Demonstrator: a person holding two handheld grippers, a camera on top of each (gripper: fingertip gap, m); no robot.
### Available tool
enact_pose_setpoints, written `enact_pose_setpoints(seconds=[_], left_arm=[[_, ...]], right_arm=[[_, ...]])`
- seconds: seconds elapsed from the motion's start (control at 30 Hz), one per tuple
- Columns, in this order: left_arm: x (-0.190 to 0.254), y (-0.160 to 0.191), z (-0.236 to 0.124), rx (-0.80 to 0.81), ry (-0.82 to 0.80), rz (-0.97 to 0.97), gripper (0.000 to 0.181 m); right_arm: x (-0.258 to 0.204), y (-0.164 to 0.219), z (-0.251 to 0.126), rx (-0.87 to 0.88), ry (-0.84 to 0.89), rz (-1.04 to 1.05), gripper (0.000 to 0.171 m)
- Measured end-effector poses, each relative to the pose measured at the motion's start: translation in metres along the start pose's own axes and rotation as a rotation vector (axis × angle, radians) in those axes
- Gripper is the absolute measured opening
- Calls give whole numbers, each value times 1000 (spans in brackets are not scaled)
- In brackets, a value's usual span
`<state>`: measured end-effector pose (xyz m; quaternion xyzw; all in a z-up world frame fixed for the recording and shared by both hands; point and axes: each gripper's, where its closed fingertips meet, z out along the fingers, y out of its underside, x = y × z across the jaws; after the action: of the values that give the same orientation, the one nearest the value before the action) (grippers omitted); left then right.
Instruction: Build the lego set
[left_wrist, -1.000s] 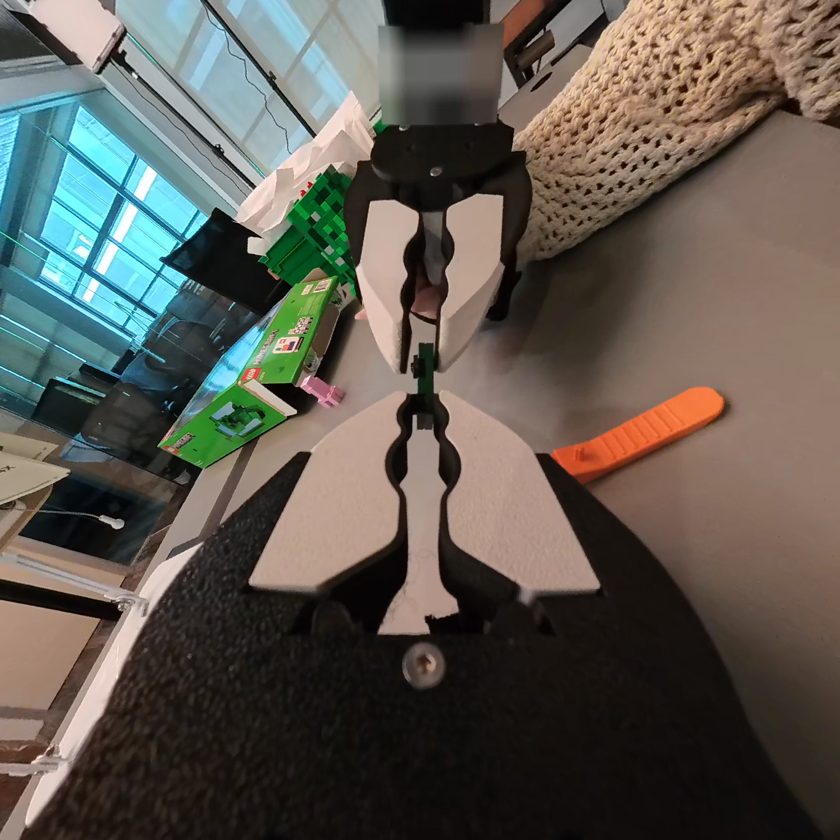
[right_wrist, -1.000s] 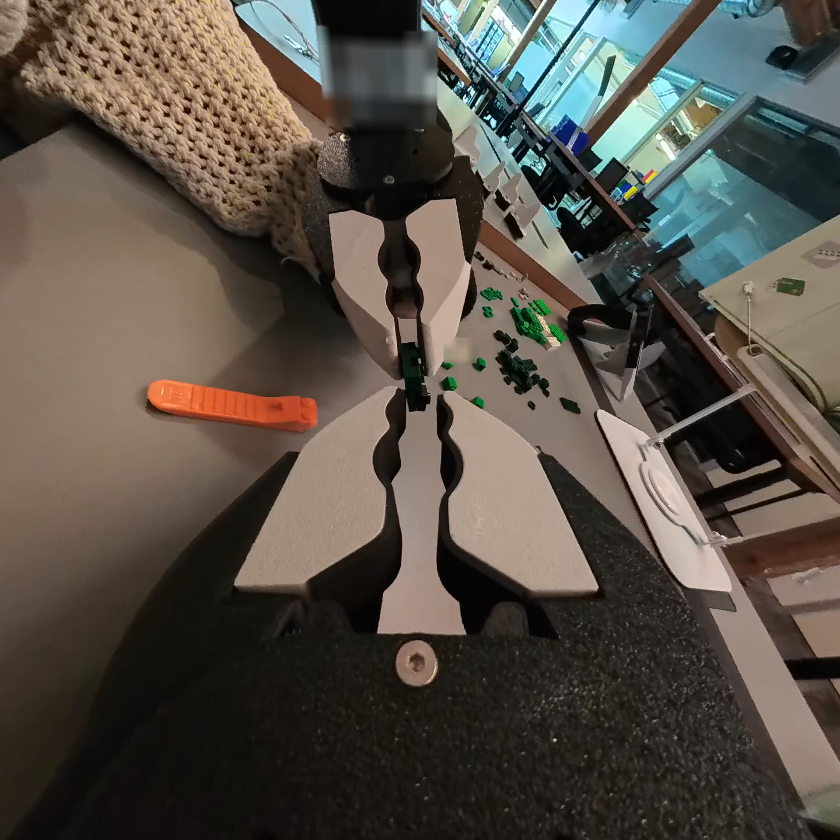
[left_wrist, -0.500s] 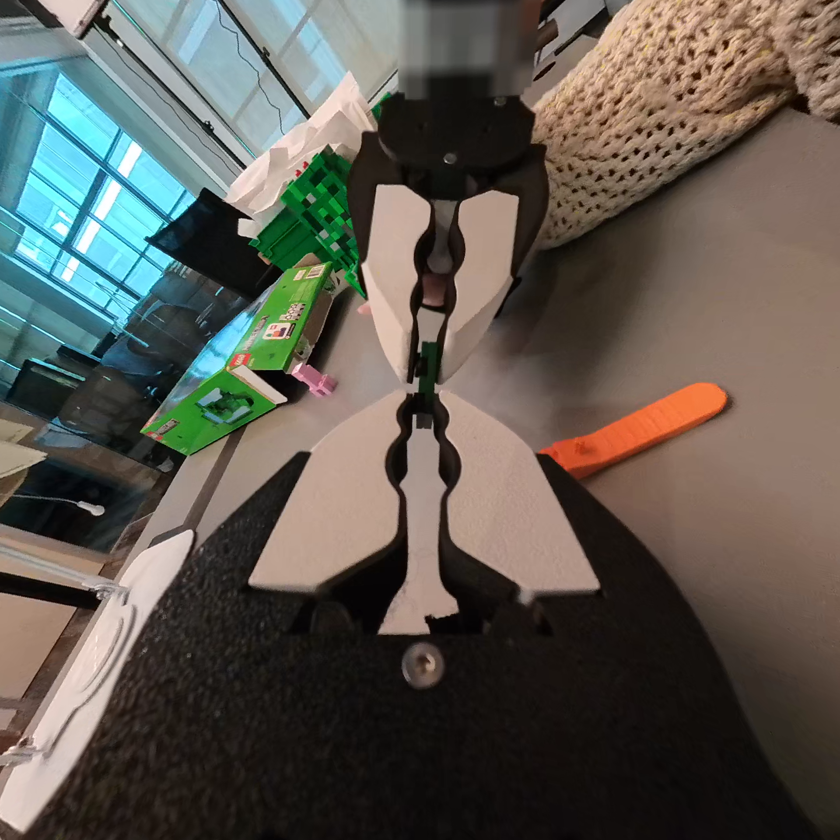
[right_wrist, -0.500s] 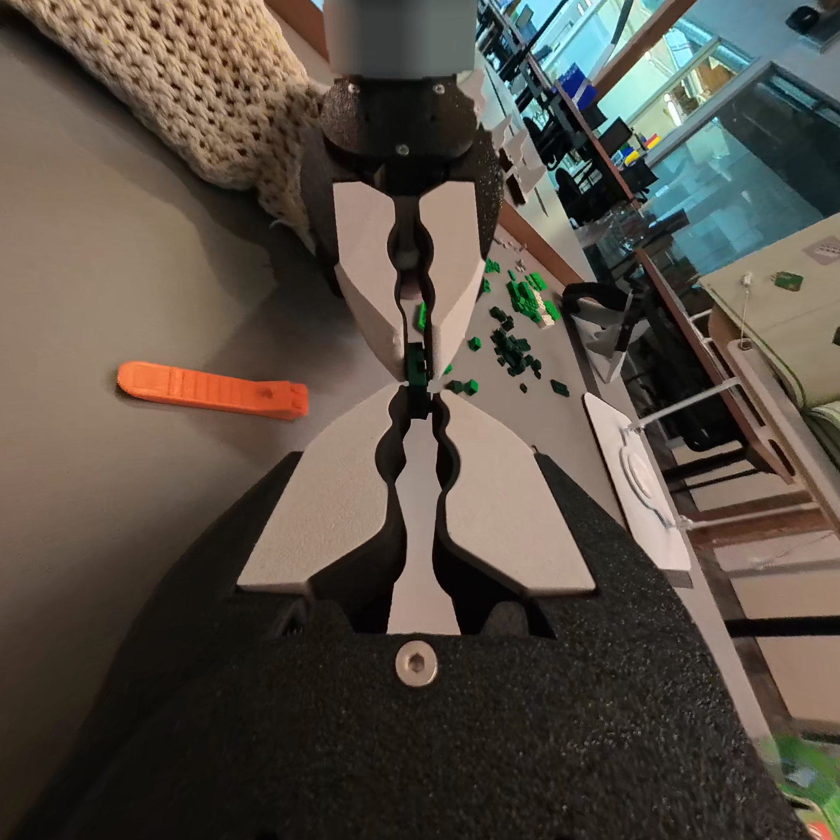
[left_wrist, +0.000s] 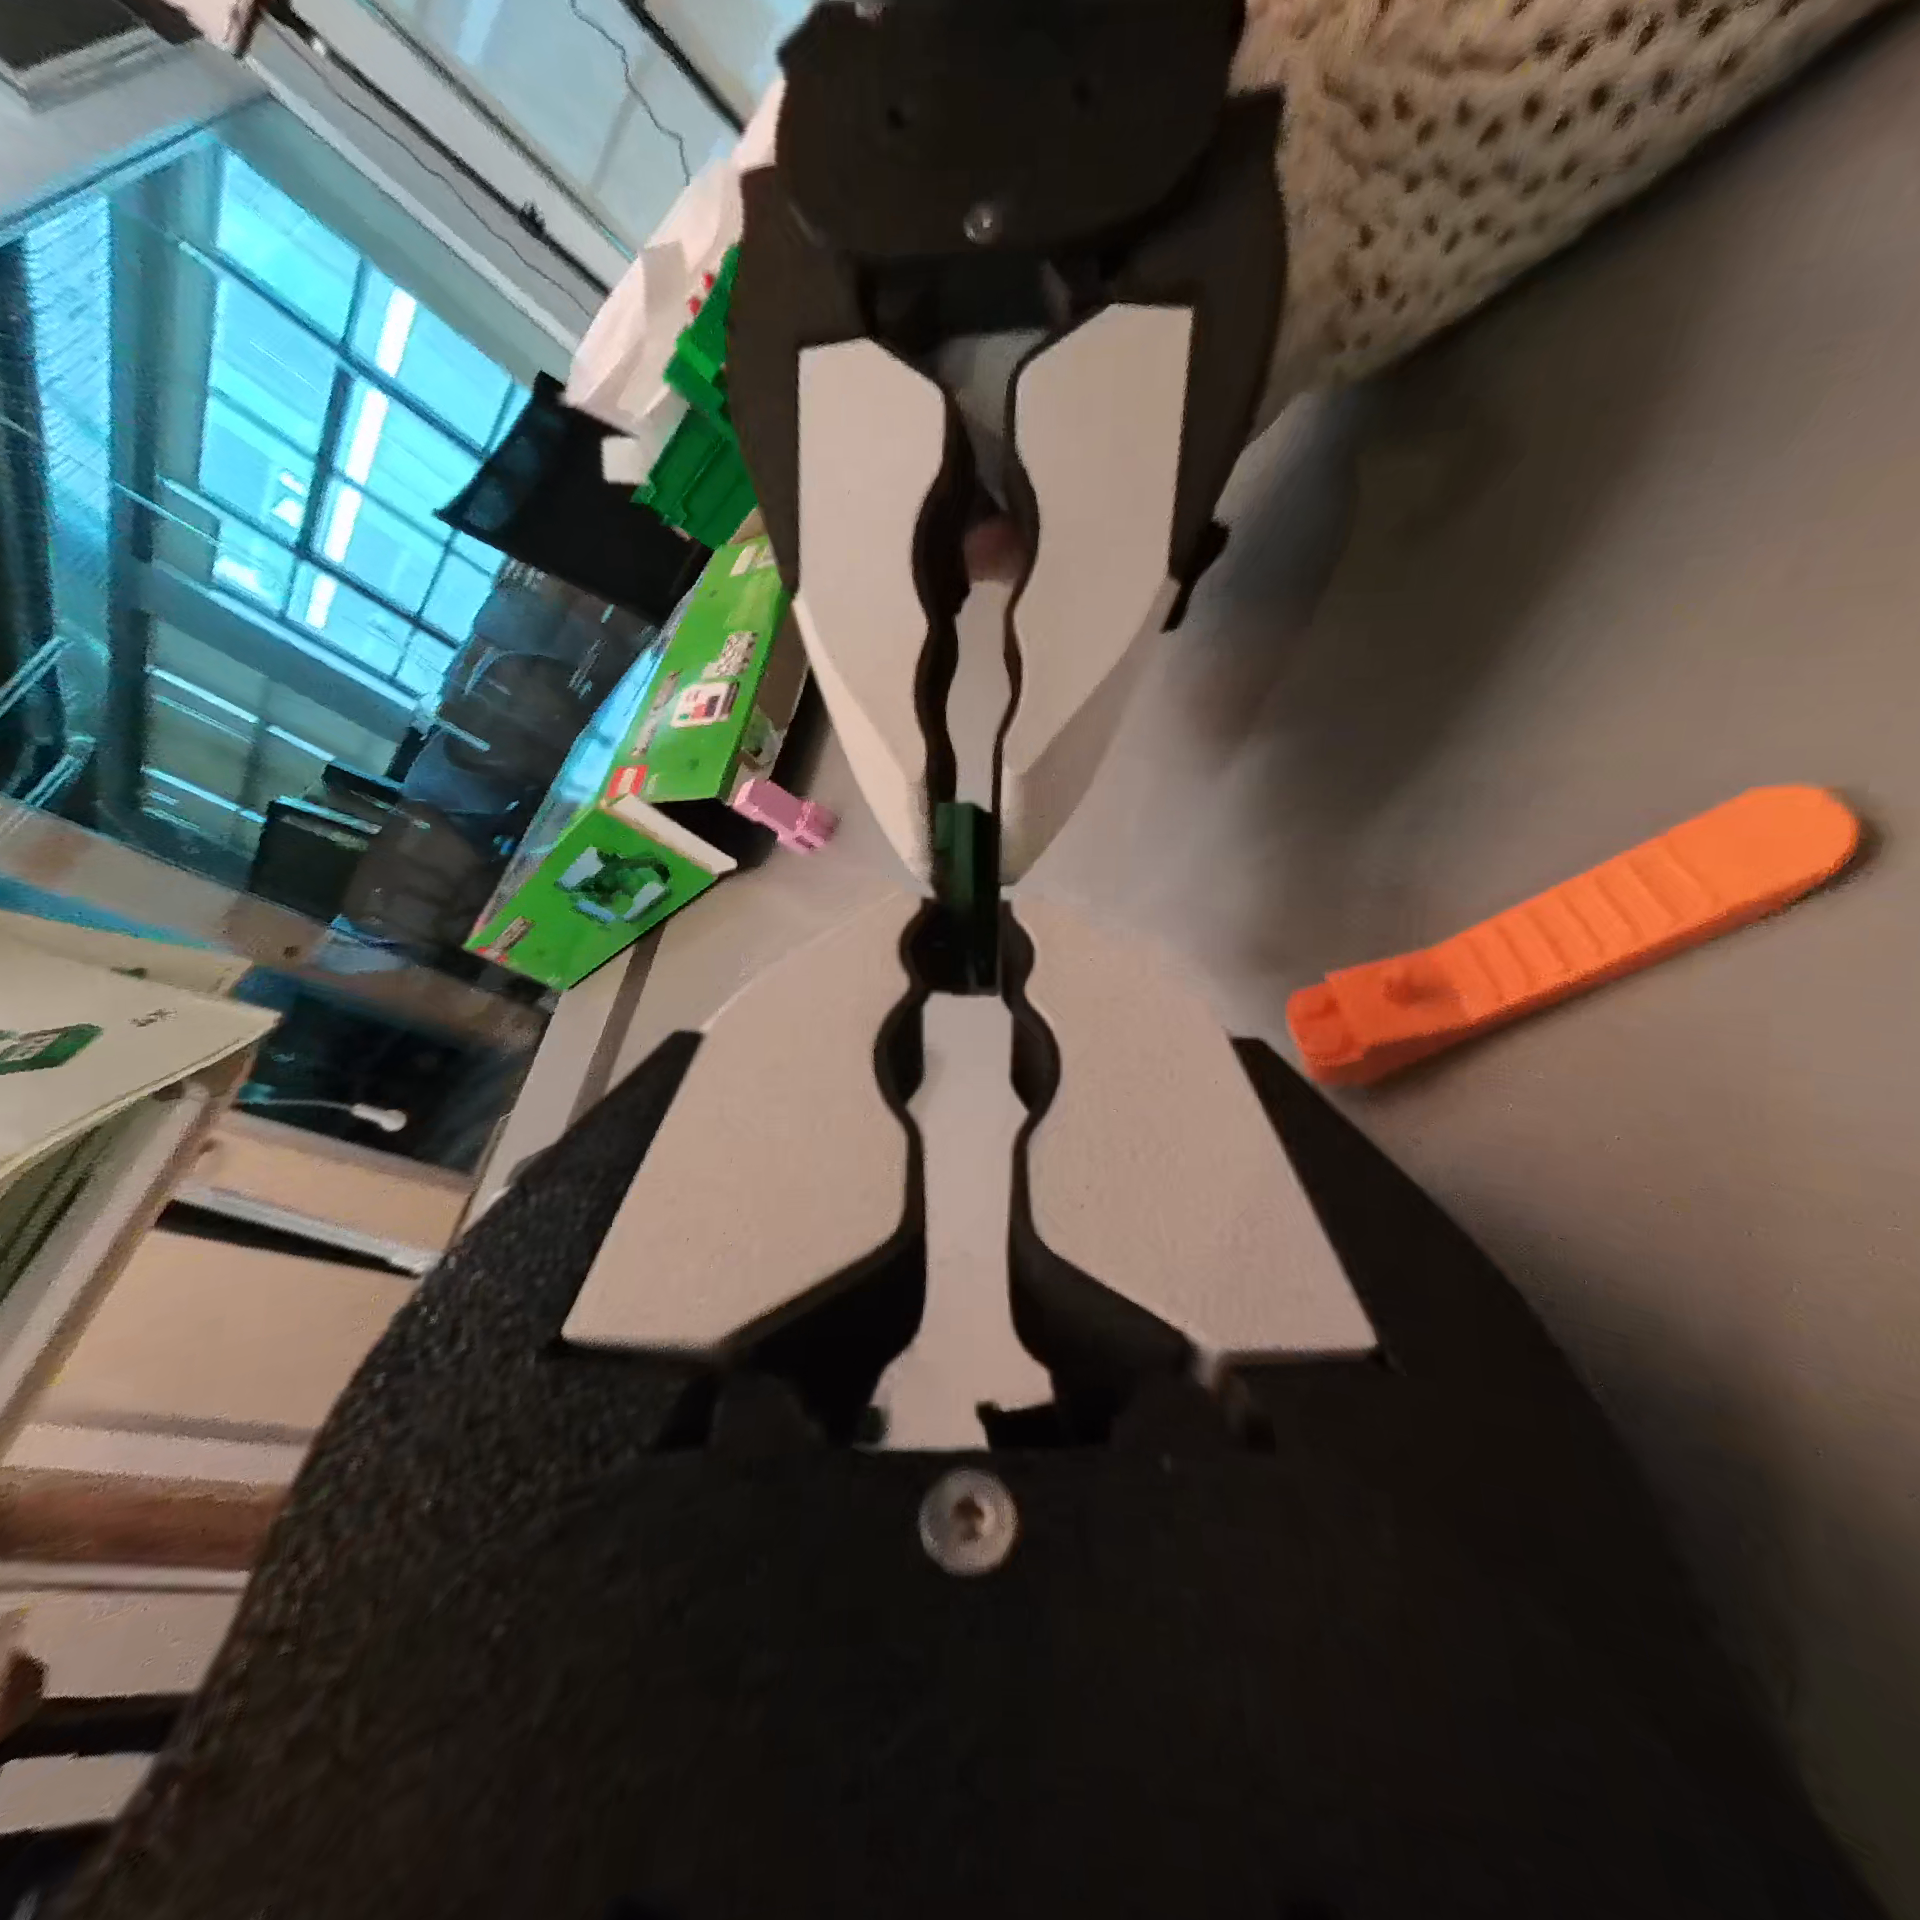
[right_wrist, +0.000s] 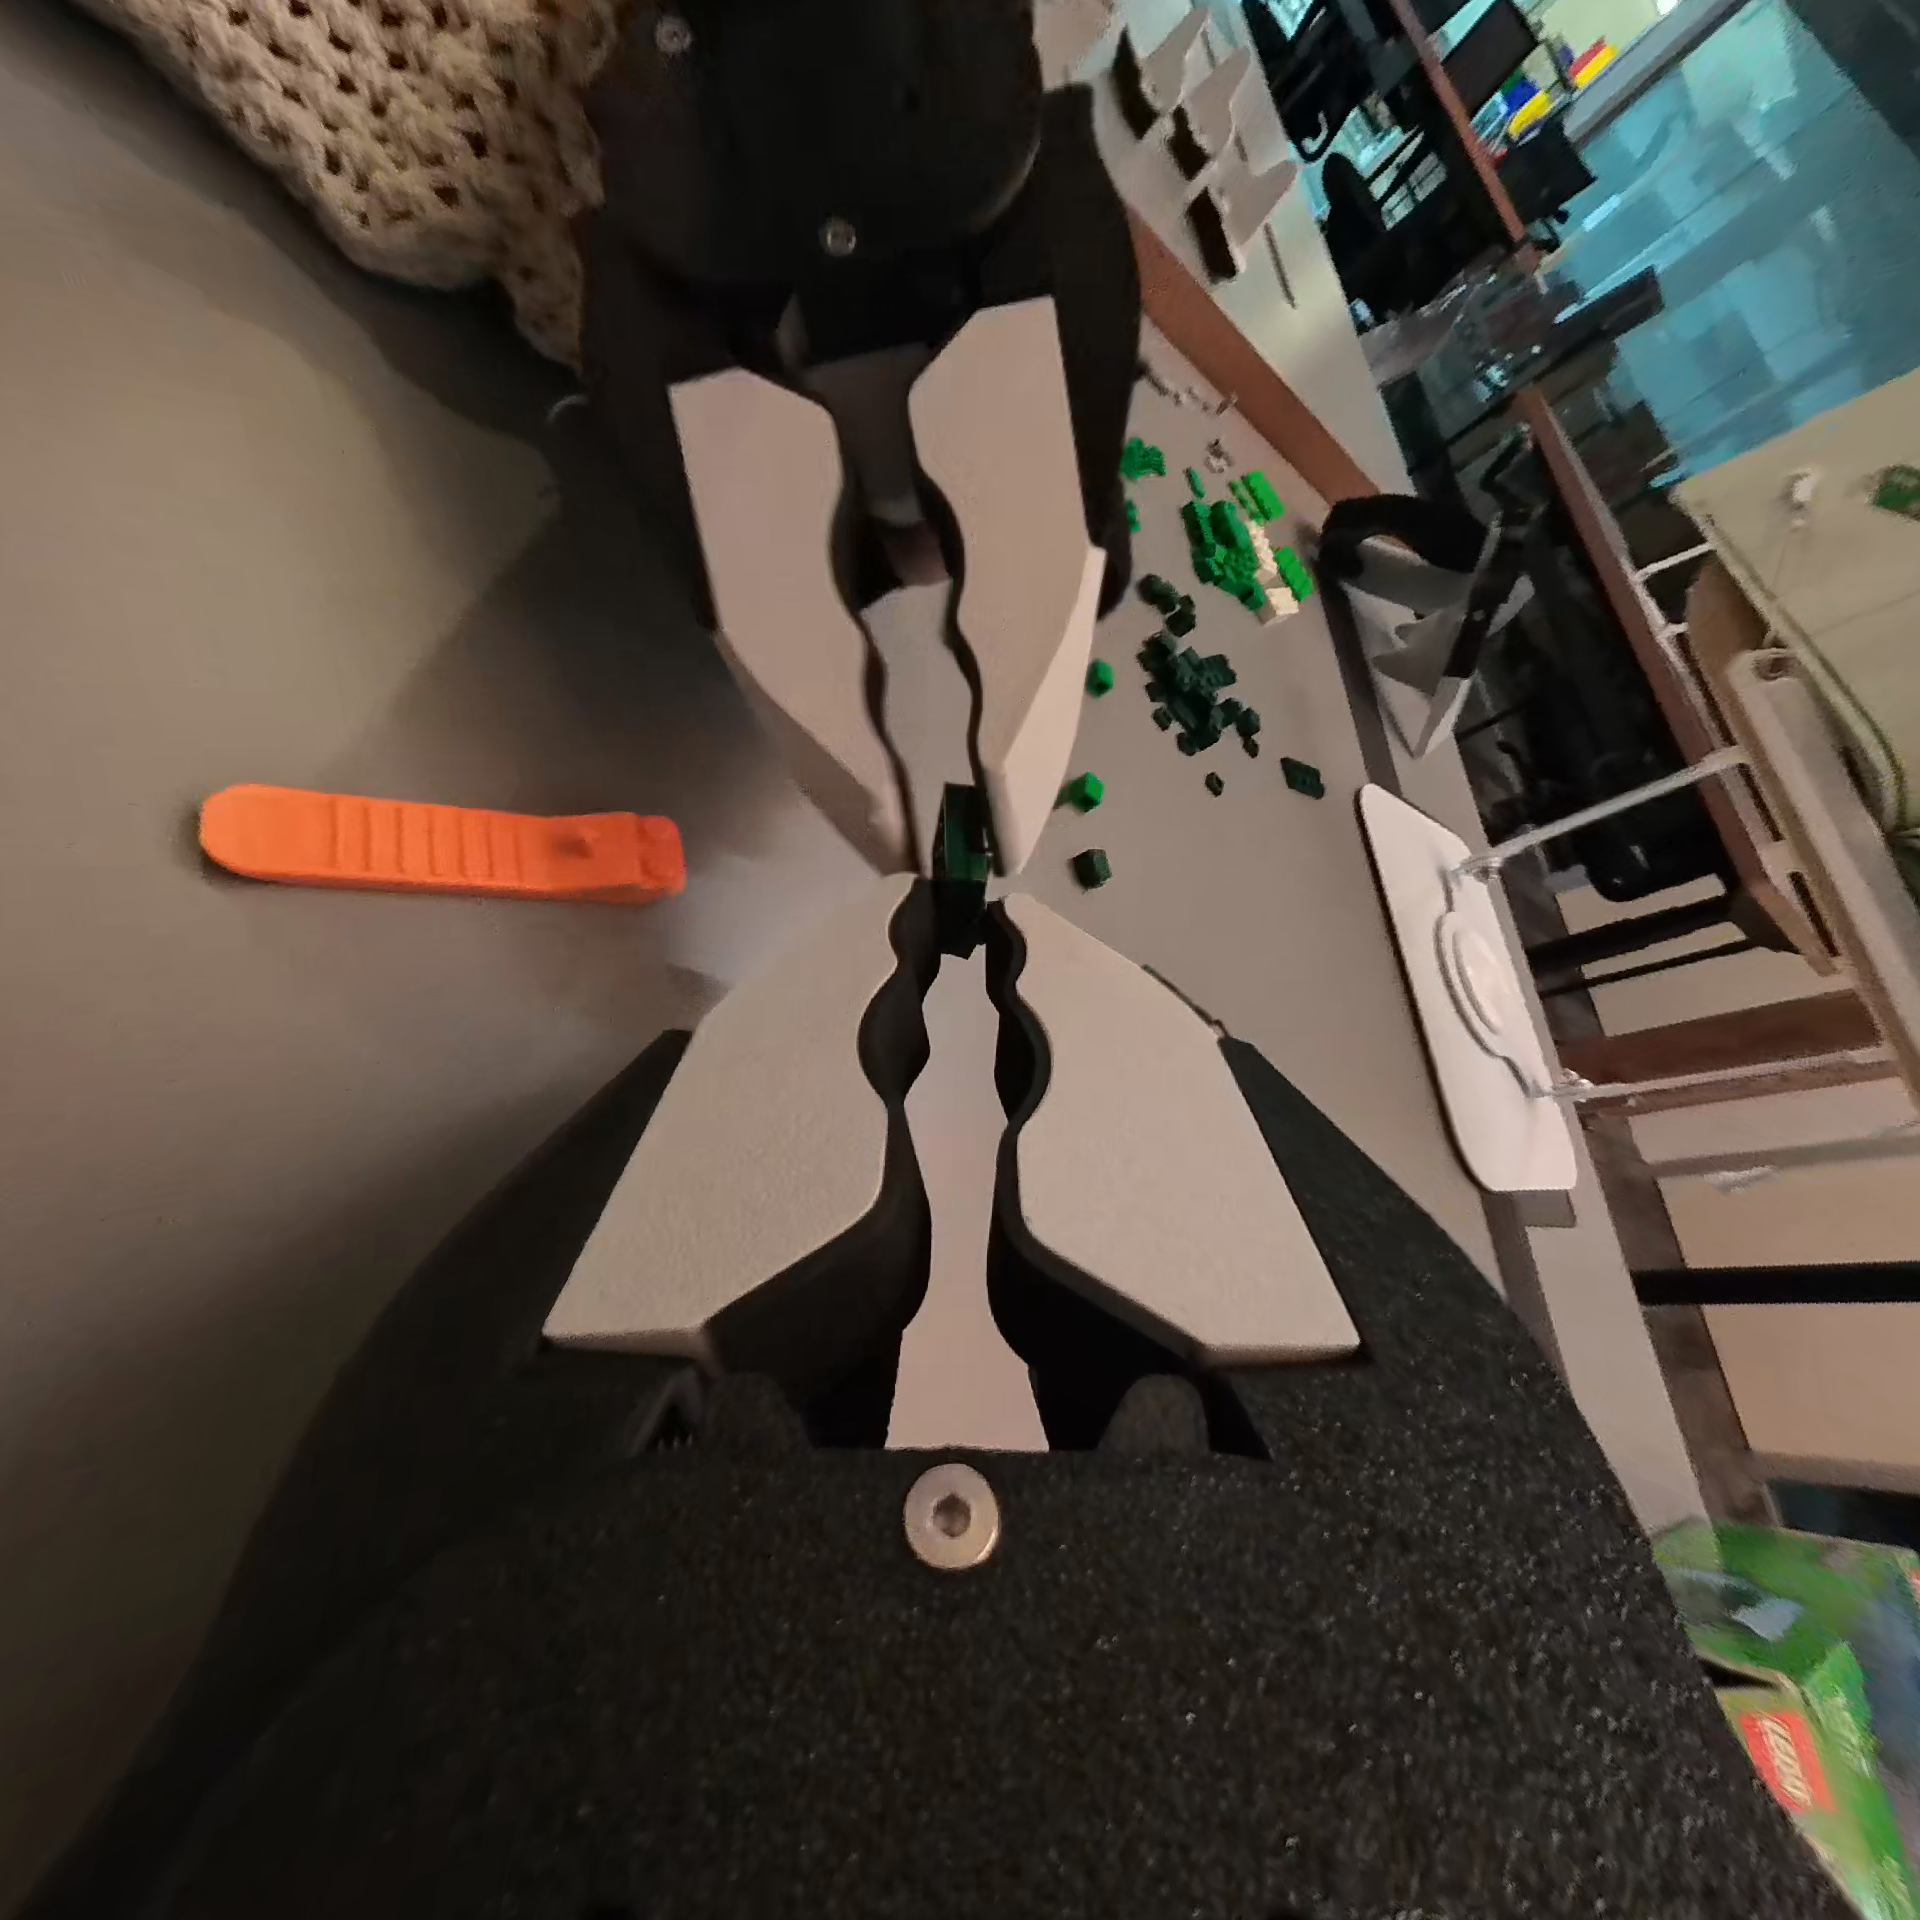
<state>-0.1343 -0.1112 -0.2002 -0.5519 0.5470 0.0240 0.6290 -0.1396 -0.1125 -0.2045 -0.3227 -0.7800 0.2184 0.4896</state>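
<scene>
Above the grey table (left_wrist: 1558, 520), tip to tip: my left gripper (left_wrist: 961, 940) and my right gripper (right_wrist: 951, 925), each clamped on the same small dark green lego piece (left_wrist: 958, 862). Beside them on the table: orange brick separator (right_wrist: 436, 842). Farther off: loose green bricks (right_wrist: 1195, 675), unboxed. Green lego box (left_wrist: 644, 790), contents not visible; pink piece (left_wrist: 784, 816) beside it.

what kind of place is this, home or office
Most likely an open office or lab: a long grey table, more desks and chairs in rows behind, and large glass walls. Loose green bricks lie on the table.
</scene>
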Motion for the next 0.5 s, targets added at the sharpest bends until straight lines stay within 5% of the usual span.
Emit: enact_pose_setpoints(seconds=[0.2, 0.5], left_arm=[[-6, -7, -4, 24, -32, 15, 7], [-21, -51, -26, 382, 2, -278, 6]], right_arm=[[7, -12, -4, 87, 26, 86, 10], [16, -50, -30, 428, -18, 289, 22]])
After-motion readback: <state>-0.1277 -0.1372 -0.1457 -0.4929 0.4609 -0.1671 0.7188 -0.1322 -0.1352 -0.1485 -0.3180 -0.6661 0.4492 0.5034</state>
